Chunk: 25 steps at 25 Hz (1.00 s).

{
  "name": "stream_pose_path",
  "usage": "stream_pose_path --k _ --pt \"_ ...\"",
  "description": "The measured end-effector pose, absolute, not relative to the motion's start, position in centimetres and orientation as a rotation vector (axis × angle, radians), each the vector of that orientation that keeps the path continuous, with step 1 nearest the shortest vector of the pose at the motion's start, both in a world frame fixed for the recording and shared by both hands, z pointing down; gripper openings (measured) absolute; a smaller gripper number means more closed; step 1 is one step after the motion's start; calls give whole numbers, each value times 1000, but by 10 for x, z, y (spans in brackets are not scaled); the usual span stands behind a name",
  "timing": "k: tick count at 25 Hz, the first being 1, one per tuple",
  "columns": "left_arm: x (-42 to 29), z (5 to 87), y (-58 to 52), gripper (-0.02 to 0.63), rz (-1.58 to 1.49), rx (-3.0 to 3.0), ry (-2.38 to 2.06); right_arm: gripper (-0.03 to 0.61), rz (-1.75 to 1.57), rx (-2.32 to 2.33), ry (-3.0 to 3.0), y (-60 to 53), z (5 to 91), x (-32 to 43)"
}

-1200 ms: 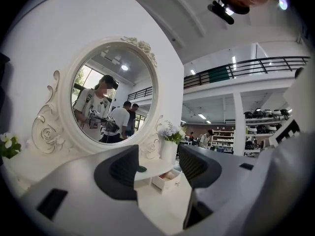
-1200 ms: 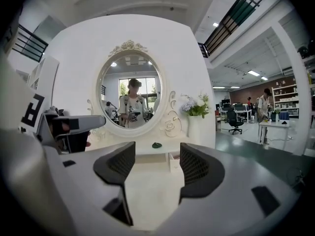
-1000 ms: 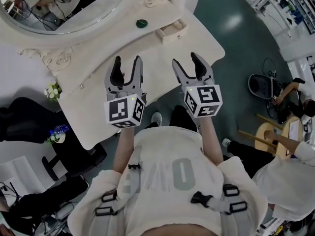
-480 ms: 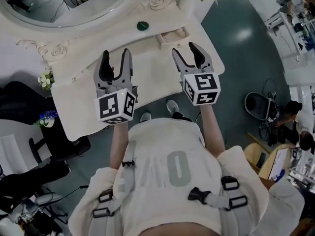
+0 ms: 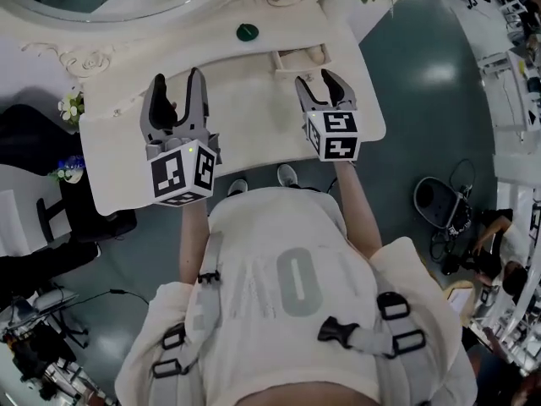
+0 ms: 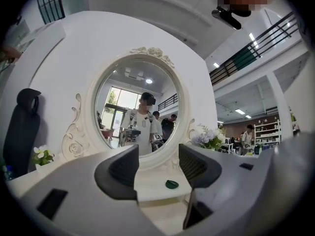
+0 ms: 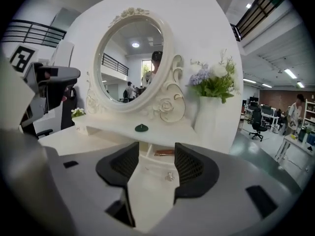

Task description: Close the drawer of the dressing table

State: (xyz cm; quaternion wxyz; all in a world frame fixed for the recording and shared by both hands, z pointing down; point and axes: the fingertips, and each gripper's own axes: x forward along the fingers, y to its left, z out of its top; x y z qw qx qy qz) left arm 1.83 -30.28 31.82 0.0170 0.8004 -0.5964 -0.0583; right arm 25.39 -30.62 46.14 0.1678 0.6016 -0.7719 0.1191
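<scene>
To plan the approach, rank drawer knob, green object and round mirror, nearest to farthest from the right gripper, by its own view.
Right gripper, jaws closing, empty:
1. Drawer knob: straight ahead, on the front of the open drawer.
2. Green object: on the shelf behind the drawer, slightly left.
3. Round mirror: rearmost, upper left.

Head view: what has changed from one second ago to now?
The right gripper moved closer to the open drawer, and its jaws are closing with nothing gripped; the knob shows between them. The left gripper stays open and empty. The drawer is still open, and the small green object has not moved.
</scene>
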Motion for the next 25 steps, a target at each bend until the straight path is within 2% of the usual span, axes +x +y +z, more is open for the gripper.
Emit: stream_pose_path --k 13,20,25 --pt "13 332 -308 238 -104 2405 -1949 188 501 1619 -2025 -328 562 277" --pt "4 336 -307 238 -71 2369 -1989 158 524 1594 -2011 -333 578 282" --pt "1 338 -308 238 -55 2357 -2001 113 535 1596 -2010 -335 581 282"
